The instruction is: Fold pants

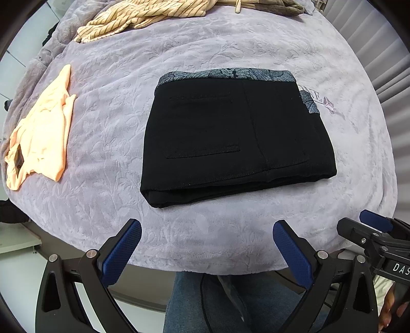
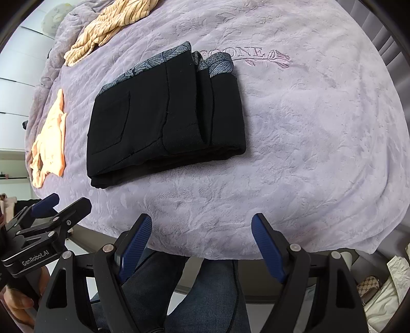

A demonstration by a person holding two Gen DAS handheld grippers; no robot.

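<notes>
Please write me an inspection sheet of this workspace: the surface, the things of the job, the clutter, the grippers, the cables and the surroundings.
Surface: lilac blanket with embossed leaf pattern and an embroidered word, covering the table.
Job's things: black pants lie folded in a compact rectangle, patterned waistband on the far side.
Clutter: peach shirt lies at the left; striped garment is bunched at the far edge; neither touches the pants.
Grippers: left hand-held gripper and right hand-held gripper are both open, near the table's front edge, holding nothing.
Cables: nothing seen.
Surroundings: curtain at the right; person's jeans below the table edge.
</notes>
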